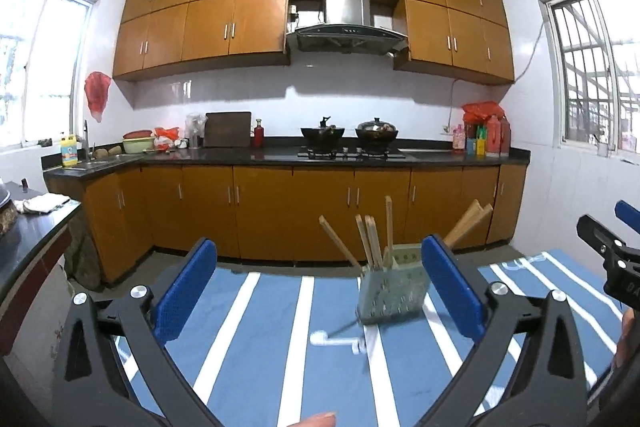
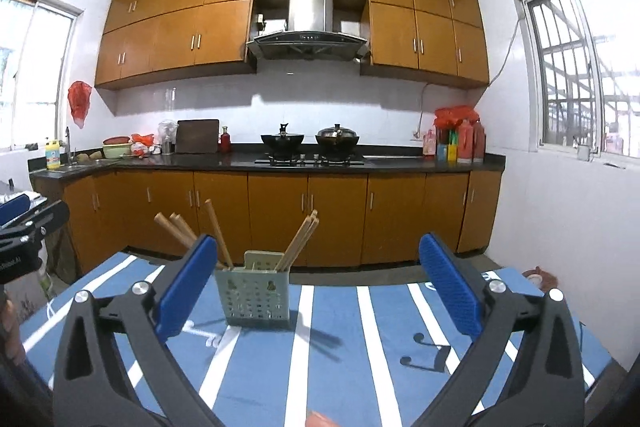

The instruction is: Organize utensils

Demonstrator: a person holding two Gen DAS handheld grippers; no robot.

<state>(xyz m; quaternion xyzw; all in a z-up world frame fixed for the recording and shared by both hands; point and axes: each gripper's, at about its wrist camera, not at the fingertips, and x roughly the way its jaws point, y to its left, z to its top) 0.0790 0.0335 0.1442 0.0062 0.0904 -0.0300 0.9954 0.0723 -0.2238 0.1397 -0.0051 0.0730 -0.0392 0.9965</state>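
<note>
Both grippers, left (image 1: pixel 320 287) and right (image 2: pixel 316 287), hang wide open and empty above the striped cloth (image 2: pixel 340 367). Chopsticks (image 2: pixel 300 241) already lean in the green holder (image 2: pixel 253 297) mid-table. Any further pick, I judge, should close squarely across a stick without knocking the holder.

Blurred white utensil (image 1: pixel 340 341) beside the motion-smeared holder (image 1: pixel 390 297) (type unclear), chopstick bases hidden inside.

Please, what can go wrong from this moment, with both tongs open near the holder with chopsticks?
1. The chopsticks lean outward in the green holder; a passing finger of the right tongs could knock them, maybe tipping the light-looking holder.
2. The holder stands on a striped cloth, which may slide if pushed.
3. The left tongs are close by, so the two tools could collide.
</note>
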